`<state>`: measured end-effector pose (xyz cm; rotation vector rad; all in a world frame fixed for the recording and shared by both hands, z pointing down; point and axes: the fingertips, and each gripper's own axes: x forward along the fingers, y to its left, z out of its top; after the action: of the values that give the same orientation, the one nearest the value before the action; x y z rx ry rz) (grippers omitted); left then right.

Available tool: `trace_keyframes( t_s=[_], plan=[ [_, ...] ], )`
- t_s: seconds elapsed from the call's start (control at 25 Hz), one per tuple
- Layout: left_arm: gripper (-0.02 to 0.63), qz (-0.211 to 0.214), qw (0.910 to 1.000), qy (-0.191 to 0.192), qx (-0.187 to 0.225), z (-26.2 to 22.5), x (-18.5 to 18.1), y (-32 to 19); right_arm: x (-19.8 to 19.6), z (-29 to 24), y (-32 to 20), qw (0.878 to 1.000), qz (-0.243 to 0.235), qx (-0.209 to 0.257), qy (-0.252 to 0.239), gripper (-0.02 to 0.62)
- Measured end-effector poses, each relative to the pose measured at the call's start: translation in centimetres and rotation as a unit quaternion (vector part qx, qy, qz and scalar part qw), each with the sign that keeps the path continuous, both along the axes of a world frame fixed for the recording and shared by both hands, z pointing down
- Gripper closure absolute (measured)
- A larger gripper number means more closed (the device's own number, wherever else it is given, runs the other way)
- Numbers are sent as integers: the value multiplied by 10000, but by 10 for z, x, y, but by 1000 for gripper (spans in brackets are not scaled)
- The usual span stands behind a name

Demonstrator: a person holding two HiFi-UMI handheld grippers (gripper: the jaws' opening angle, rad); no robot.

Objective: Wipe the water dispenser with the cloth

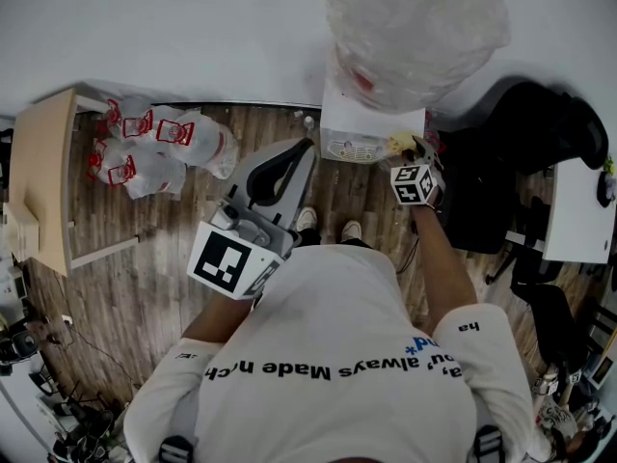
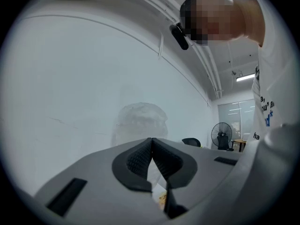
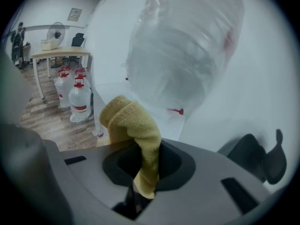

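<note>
The water dispenser (image 1: 371, 128) stands against the white wall. Its upturned bottle (image 1: 415, 27) is wrapped in clear plastic and cut off by the top edge of the head view. On the head view's left of the dispenser, bare wood floor lies open as far as the spare water jugs (image 1: 154, 143) and the table (image 1: 43, 181). On the dispenser's other side a black chair (image 1: 525, 152) crowds close and leaves little room.

The right gripper (image 1: 410, 148) sits at the dispenser's front corner nearest the chair. Its jaws are clamped on the yellow cloth (image 3: 140, 130), whose folded top bulges above them toward the bottle. The left gripper (image 1: 305, 148) hangs just beside the dispenser's front on the jug side, jaws pressed together with nothing between them.

From the head view the cloth is only a small yellow patch, and I cannot tell whether it touches the dispenser. In the left gripper view the bottle is a hazy shape.
</note>
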<state>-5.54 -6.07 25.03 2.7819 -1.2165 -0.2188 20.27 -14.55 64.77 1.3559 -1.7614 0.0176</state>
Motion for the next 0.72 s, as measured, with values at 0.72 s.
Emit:
trace_keyframes(
  t_s=[0.72],
  plan=[
    [588, -155, 9999, -28, -70, 5, -29, 0, -218, 2, 17, 9322, -3091, 796, 1708, 537]
  ],
)
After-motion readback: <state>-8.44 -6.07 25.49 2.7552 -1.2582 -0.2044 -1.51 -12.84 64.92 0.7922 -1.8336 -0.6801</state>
